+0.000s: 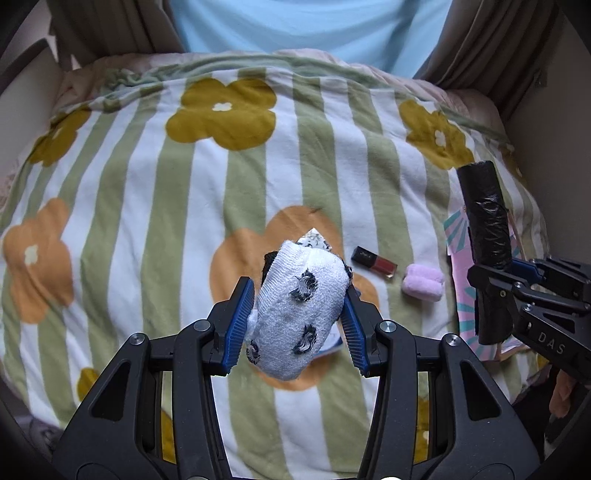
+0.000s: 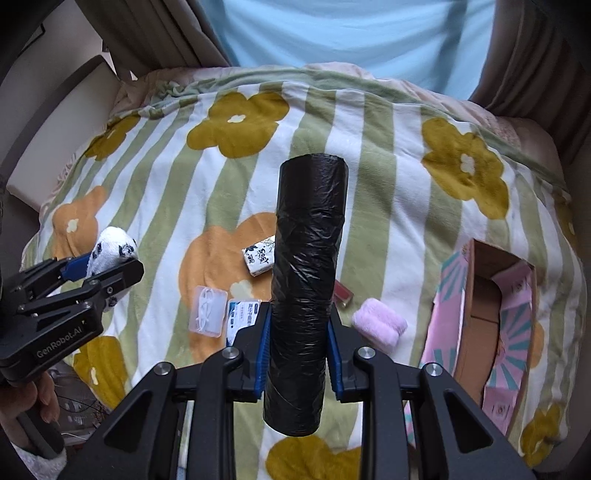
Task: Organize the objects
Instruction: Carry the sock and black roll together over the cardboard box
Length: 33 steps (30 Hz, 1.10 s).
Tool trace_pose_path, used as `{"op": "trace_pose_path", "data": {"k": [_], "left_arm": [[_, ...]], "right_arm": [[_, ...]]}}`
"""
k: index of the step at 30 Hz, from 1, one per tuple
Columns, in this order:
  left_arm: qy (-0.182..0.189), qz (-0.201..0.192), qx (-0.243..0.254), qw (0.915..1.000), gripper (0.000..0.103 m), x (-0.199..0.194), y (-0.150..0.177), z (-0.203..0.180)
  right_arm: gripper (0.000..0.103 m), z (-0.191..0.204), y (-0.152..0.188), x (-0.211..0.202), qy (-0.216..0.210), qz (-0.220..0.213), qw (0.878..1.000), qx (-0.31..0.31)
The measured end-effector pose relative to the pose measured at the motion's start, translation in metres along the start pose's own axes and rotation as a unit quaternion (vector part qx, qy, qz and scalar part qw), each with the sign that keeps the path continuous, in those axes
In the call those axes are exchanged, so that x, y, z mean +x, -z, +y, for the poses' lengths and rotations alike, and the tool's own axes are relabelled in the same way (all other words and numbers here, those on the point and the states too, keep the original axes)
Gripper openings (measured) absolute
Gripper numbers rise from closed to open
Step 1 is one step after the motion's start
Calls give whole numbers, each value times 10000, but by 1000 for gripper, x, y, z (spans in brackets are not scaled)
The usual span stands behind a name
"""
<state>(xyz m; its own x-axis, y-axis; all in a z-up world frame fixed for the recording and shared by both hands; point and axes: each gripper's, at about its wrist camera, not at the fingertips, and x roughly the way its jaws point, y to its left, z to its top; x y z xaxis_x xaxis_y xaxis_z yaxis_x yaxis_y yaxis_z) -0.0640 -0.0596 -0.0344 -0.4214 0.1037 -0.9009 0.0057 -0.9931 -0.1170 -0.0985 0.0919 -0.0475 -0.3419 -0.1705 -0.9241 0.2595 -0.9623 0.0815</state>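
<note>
My left gripper (image 1: pixel 297 317) is shut on a white rolled sock with dark spots (image 1: pixel 299 306), held above the flowered blanket (image 1: pixel 147 192); the sock (image 2: pixel 110 251) also shows at the left of the right wrist view. My right gripper (image 2: pixel 297 347) is shut on a black roll of plastic bags (image 2: pixel 306 266), which stands up between the blue pads (image 2: pixel 263 350); the same roll (image 1: pixel 487 229) shows at the right of the left wrist view. On the blanket lie a red lipstick (image 1: pixel 375 263), a pink fluffy pad (image 1: pixel 423 282), a tissue pack (image 2: pixel 258 258), a clear case (image 2: pixel 207 312) and a blue-white packet (image 2: pixel 242 314).
An open pink cardboard box (image 2: pixel 491 306) sits at the blanket's right edge. A person in a light blue top (image 2: pixel 351 33) sits beyond the blanket. A hand (image 2: pixel 44 398) grips the left gripper's handle. Curtains (image 1: pixel 480 48) hang on both sides.
</note>
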Motion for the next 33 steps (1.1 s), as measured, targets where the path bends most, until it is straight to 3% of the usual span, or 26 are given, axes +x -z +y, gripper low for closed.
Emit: {"op": "trace_pose_path", "data": {"k": [8,19,33], "left_arm": [[-44,-30,-109,9999,43,-26,30,-11],[4,-78,208,9998,43,-38,29,-46],[701,49,1231,9899,43,-10,-17,-170]], "right_arm": [[24,-5,45,-38,-45,-109,9999,102],[24,-33,68,-66,-77,-318,9989,339],[24,-140,90,-86,387,-386,9888,1391]]}}
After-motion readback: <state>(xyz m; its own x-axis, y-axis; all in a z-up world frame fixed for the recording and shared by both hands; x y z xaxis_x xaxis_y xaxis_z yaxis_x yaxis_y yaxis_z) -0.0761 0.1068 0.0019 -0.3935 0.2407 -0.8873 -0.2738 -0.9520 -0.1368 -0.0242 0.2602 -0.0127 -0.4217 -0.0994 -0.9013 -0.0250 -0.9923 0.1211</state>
